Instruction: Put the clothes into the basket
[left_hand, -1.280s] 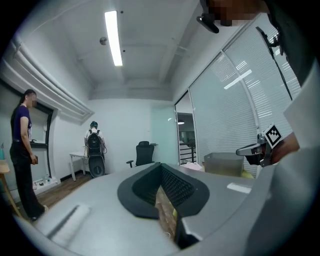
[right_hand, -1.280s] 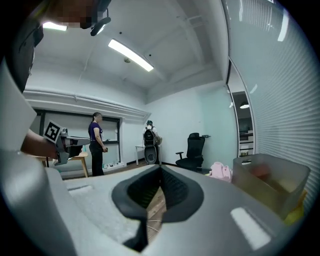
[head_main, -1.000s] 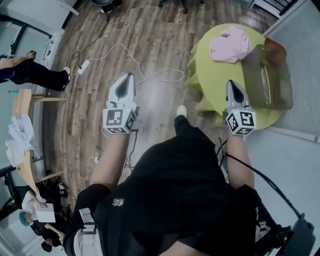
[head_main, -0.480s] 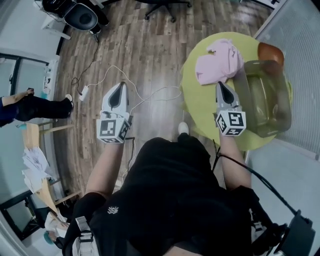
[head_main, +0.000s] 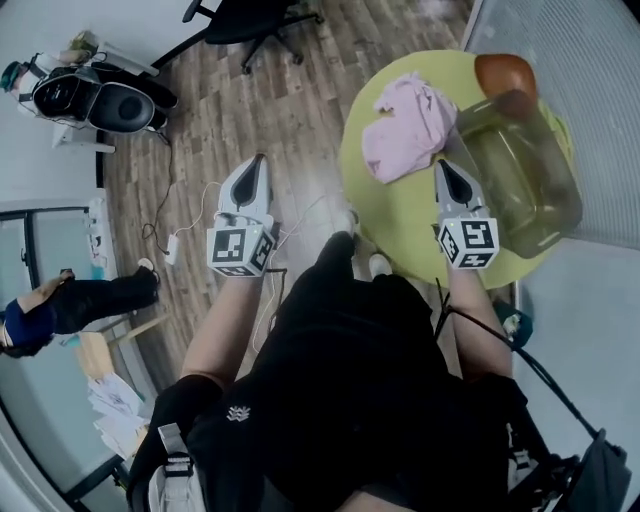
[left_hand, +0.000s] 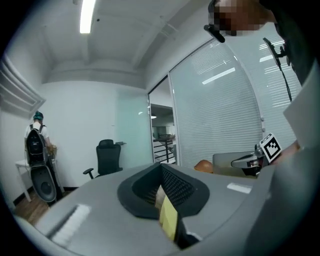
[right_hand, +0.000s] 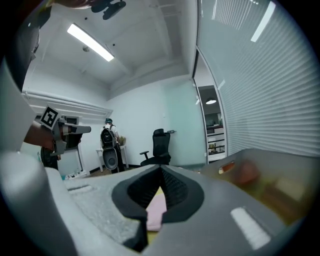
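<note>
A crumpled pink garment (head_main: 405, 115) lies on the round yellow-green table (head_main: 400, 215). To its right on the same table stands a translucent basket (head_main: 520, 165) with an orange thing (head_main: 505, 72) at its far end. My right gripper (head_main: 442, 166) is shut and empty, hovering over the table between the garment and the basket. Below its closed jaws in the right gripper view I see the pink garment (right_hand: 156, 205) and, to the right, the basket (right_hand: 270, 175). My left gripper (head_main: 258, 162) is shut and empty over the wooden floor, left of the table.
A black office chair (head_main: 255, 15) stands at the back. White cables and a power strip (head_main: 172, 248) lie on the floor. A seated person (head_main: 60, 300) is at the far left. A glass wall with blinds (head_main: 590, 60) runs behind the table.
The table has come closer and more central in the head view. My right gripper now hangs further over the table, beside the basket. Both grippers stay shut.
</note>
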